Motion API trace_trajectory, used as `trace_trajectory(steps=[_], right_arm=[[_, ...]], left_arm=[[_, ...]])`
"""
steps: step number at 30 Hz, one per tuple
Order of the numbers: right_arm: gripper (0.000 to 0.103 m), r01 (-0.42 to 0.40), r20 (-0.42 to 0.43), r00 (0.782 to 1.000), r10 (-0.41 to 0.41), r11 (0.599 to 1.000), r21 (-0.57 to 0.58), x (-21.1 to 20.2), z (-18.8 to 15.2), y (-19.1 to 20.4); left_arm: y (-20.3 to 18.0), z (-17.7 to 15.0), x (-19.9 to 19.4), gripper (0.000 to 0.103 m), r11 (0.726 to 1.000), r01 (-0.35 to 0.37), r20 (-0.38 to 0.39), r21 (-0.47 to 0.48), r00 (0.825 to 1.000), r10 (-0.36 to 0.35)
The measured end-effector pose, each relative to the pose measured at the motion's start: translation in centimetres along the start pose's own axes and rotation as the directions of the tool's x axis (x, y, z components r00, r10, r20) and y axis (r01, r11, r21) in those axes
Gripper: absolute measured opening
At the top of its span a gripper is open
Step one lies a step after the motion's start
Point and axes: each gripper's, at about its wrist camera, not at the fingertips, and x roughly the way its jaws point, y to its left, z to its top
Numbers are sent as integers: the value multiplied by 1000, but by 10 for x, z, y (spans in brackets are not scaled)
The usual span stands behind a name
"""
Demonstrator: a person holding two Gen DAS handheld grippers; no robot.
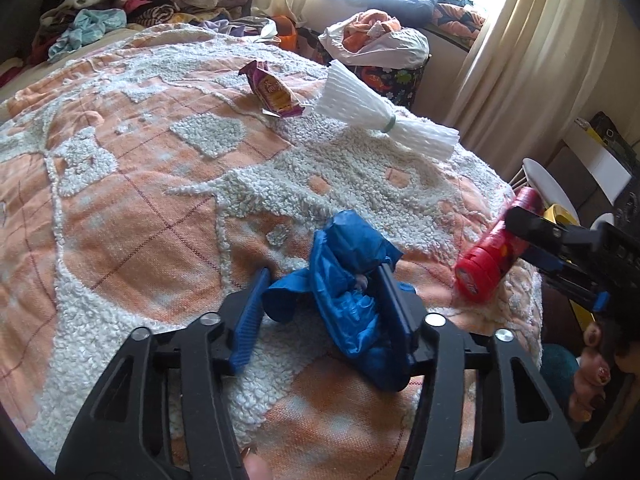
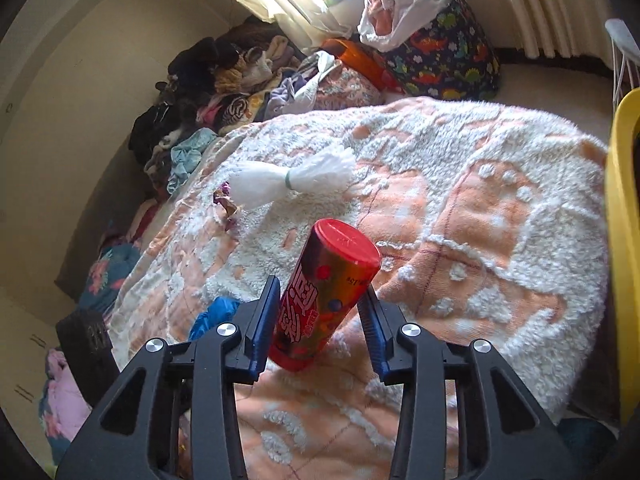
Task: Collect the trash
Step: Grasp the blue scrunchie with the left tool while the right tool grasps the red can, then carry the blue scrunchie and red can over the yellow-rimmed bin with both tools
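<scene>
Tools (image 1: 324, 284) (image 2: 322, 300) around blue wrapper (image 1: 348, 280), red canister (image 2: 324, 292)

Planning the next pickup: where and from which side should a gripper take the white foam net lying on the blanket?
Grip the white foam net at its narrow waist, cinched by the green band, coming from above with fingers across it. Both fanned ends are wide and soft; the waist is the thinnest, firmest part.

open blanket (image 1: 132, 216) left, wrapper (image 1: 274, 92) & foam net (image 1: 384, 124) far side
</scene>
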Motion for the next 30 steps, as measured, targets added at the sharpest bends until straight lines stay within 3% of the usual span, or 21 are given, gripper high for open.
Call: trace_trajectory(steps=[3,9,17,30], right_arm=[[36,23,33,999,-22,999,-36,-15,-3,5],[35,51,73,996,-46,996,-75,-41,-9,5],[35,79,109,991,-75,996,-35,-65,-7,-9],[35,134,186,973,-139,990,41,-111,6,-46]], left_arm=[[1,1,-3,27,1000,-1,4,-11,1000,1],[-1,6,-15,17,999,21,11,-30,1000,-21],[-28,18,-30,17,998,66,46,13,997,-67],[-90,24,-31,17,983,151,41,109,987,-156]])
